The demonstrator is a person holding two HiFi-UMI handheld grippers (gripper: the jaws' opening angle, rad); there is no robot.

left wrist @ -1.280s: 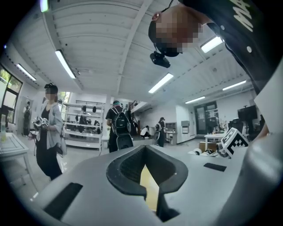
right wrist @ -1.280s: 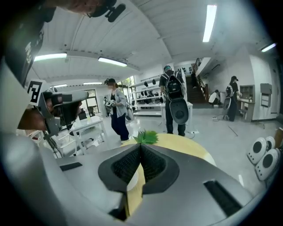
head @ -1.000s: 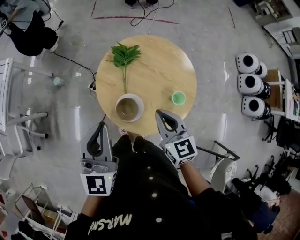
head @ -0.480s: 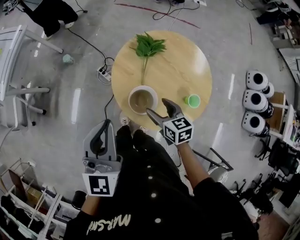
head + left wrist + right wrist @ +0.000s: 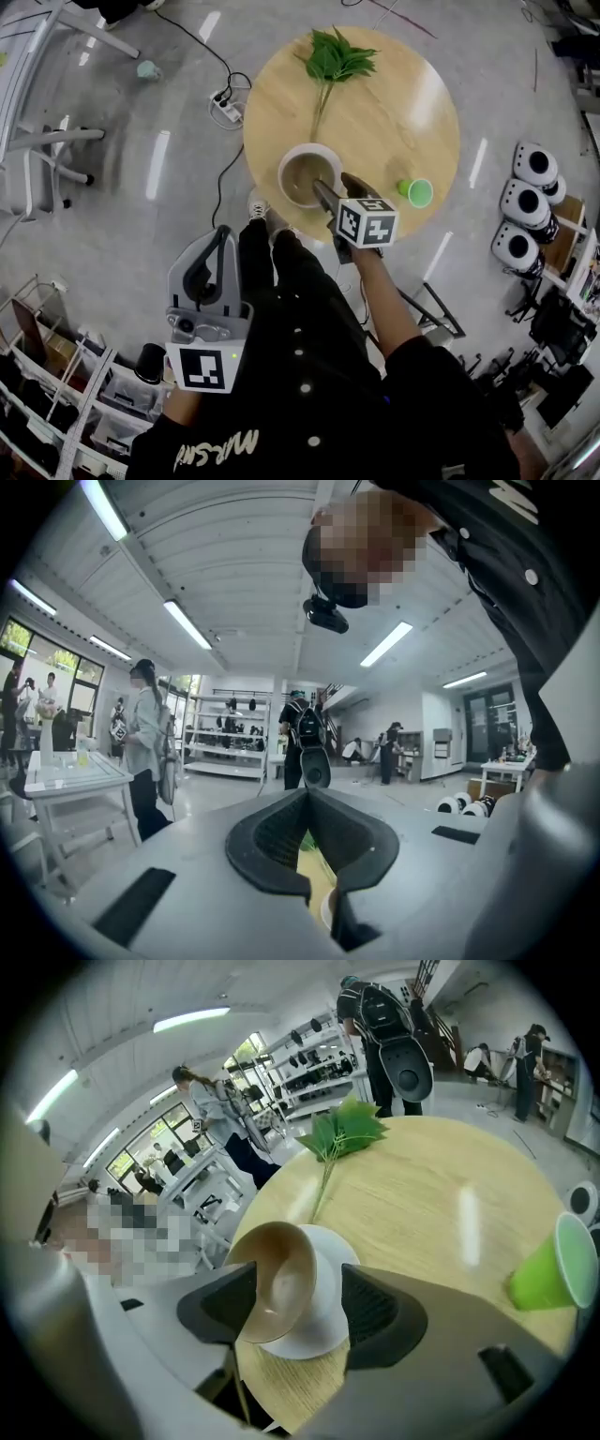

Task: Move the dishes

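- Two hand-held grippers are seen in the head view. The right hand-held gripper point(image 5: 334, 183) hangs over the bowl point(image 5: 302, 178), which sits close to the near edge of the round desk point(image 5: 394, 131). A green cup point(image 5: 415, 192) stands by the right edge and a leaf sprig point(image 5: 336, 58) lies at the far side, with bare wood left open between them. The left hand-held gripper point(image 5: 223, 234) is held off the desk, over the floor. A power strip point(image 5: 225, 105) with its cable lies on the floor just beside the desk's left edge. White lettering on the person's black top is seen upside down and can only partly be read.
- Left gripper view: the jaws are seen closed tip to tip, with nothing gripped.
- Right gripper view: the jaws stand apart and have just been closing. The bowl on its white plate point(image 5: 330, 1290) is framed between them, and no firm clamp is shown. The cup is kept well apart, at the right.
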